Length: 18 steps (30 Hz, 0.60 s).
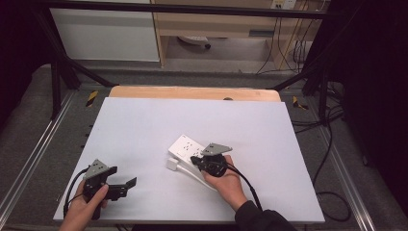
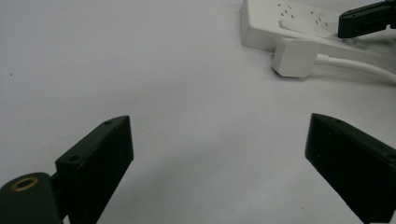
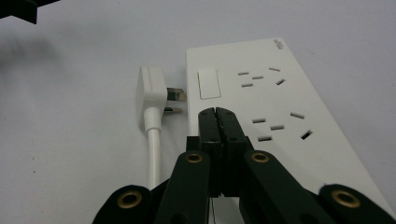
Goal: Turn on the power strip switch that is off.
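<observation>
The right hand-held gripper is seen with its jaws pressed together, empty, tips poised over the near end of the white rectangular plastic power strip, just short of its flat rocker switch. The strip's long axis is judged to run away from this gripper and slightly to its right. The white moulded plastic plug on its white cable lies on the pale grey surface, just to the left of the jaws, its metal prongs aimed at the strip's side but not inserted. The left hand-held gripper is held well apart from these things, jaws spread wide with nothing between them; the plug lies ahead of it and to its right. The right hand is clearly nearer.
</observation>
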### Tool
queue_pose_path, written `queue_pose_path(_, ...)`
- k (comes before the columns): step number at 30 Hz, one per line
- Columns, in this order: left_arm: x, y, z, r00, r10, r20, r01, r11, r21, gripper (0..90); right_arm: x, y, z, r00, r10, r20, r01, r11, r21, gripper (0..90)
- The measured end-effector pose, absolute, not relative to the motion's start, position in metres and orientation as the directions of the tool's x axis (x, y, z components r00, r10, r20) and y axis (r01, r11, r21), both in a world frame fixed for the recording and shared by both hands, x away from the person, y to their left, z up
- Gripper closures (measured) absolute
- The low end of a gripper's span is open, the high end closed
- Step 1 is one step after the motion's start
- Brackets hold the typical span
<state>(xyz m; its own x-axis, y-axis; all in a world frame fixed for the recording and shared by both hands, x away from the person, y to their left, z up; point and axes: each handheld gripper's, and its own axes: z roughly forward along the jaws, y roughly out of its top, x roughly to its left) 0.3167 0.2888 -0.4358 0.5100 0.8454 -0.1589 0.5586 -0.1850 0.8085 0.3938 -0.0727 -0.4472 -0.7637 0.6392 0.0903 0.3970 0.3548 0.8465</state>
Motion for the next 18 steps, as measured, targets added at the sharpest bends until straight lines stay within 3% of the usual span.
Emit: queue_pose_path(18,0.3169,0.2884,-0.4365,0.509,0.846,-0.157,0.562,-0.189,0.805,7.7,0.3932,-0.0718,-0.4472,-0.76,0.644,0.087,0.398,0.356,0.845,90.0)
